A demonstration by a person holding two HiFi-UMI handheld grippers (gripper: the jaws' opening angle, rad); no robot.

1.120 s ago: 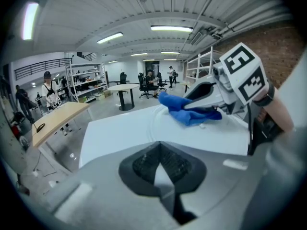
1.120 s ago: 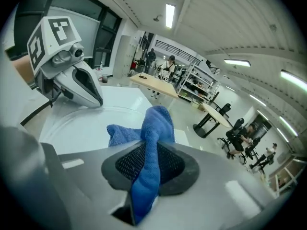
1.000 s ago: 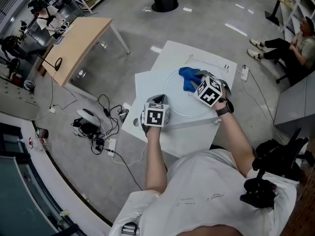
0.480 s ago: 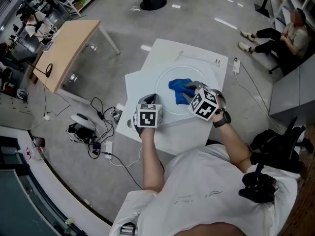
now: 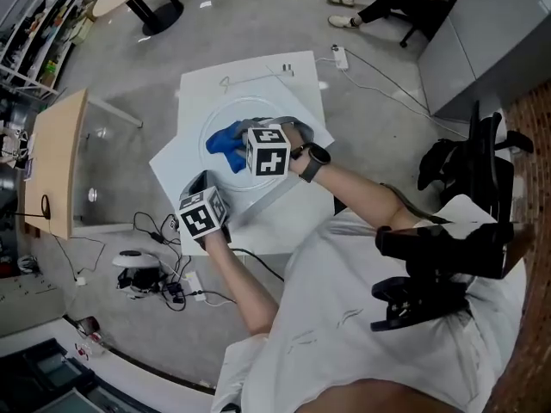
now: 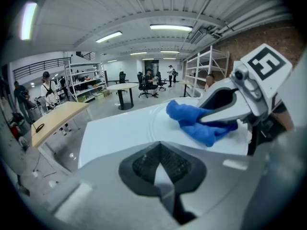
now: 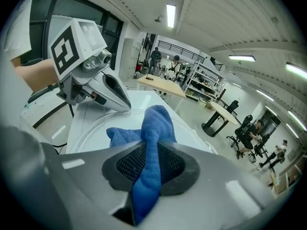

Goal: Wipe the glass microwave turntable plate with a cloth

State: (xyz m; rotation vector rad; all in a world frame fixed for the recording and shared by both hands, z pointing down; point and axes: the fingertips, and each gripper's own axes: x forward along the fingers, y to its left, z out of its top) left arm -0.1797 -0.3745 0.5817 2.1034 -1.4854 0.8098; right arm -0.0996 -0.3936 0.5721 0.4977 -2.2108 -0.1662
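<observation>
Turntable plate point(image 5: 225, 113) lies on the table point(image 5: 258, 76). The cloth point(image 5: 222, 142) lies on the plate's left half, between the jaws of the right gripper point(image 5: 244, 144). Left gripper point(image 5: 196, 188) stands at the table's near-left edge, before the plate.

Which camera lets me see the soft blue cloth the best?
The right gripper view: the soft blue cloth fills the middle, pinched between the right gripper's jaws. The left gripper view shows it from farther off, under that gripper. The head view shows only a small blue patch.
</observation>
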